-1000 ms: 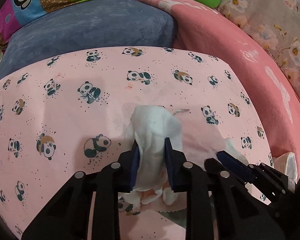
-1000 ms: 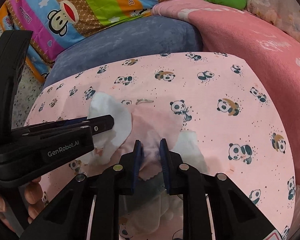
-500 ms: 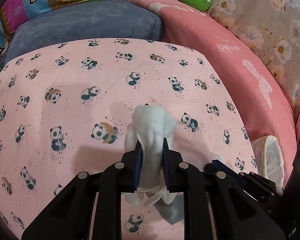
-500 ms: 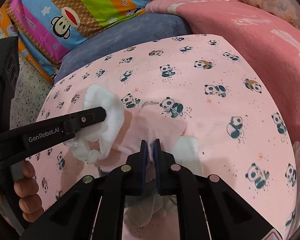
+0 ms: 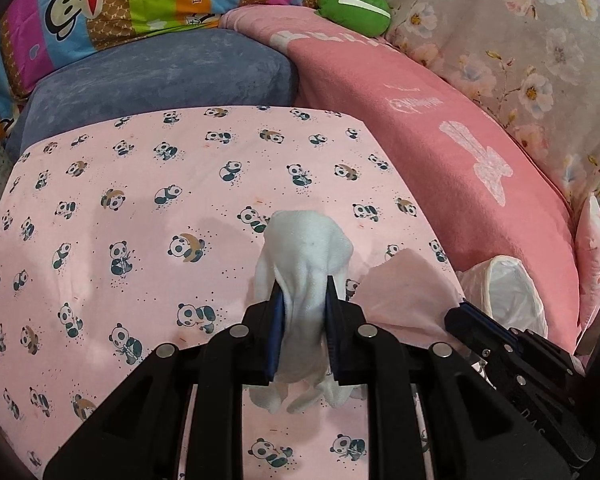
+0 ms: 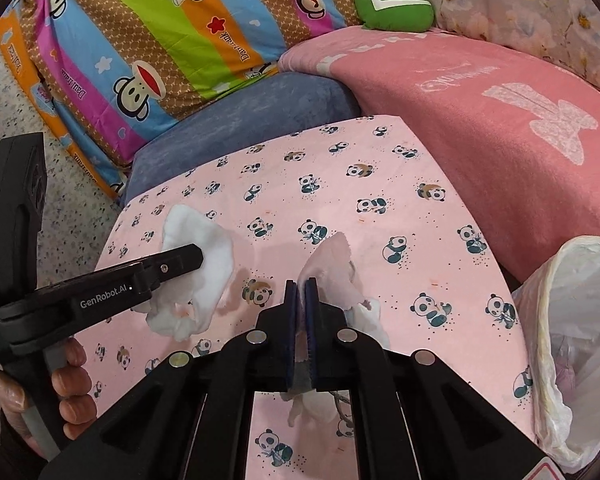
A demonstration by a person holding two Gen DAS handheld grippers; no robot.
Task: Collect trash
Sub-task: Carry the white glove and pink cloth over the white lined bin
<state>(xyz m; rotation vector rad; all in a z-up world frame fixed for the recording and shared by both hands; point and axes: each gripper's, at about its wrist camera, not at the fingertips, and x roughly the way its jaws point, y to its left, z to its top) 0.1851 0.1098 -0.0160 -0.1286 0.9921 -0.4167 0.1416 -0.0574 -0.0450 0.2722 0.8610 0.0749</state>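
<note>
My left gripper (image 5: 302,300) is shut on a crumpled white tissue (image 5: 306,256) and holds it above the pink panda sheet (image 5: 120,200). The same tissue (image 6: 200,248) and left gripper (image 6: 188,256) show at the left of the right wrist view. My right gripper (image 6: 301,286) is shut on a pale pink tissue (image 6: 336,264), also lifted off the sheet; it shows in the left wrist view (image 5: 404,296) beside the right gripper (image 5: 456,312). A bin lined with a white bag (image 6: 580,320) stands at the right, also in the left wrist view (image 5: 504,292).
The pink panda sheet (image 6: 380,208) covers a low surface. Behind it lie a blue cushion (image 5: 160,72), a striped monkey pillow (image 6: 160,40), a green cushion (image 5: 352,4) and a pink blanket (image 5: 440,128). Speckled floor (image 6: 16,128) is at the left.
Both grippers have lifted their tissues up off the sheet and pulled back. The right gripper's jaws have closed tighter on the pink tissue. The bin has come into view at the right.
</note>
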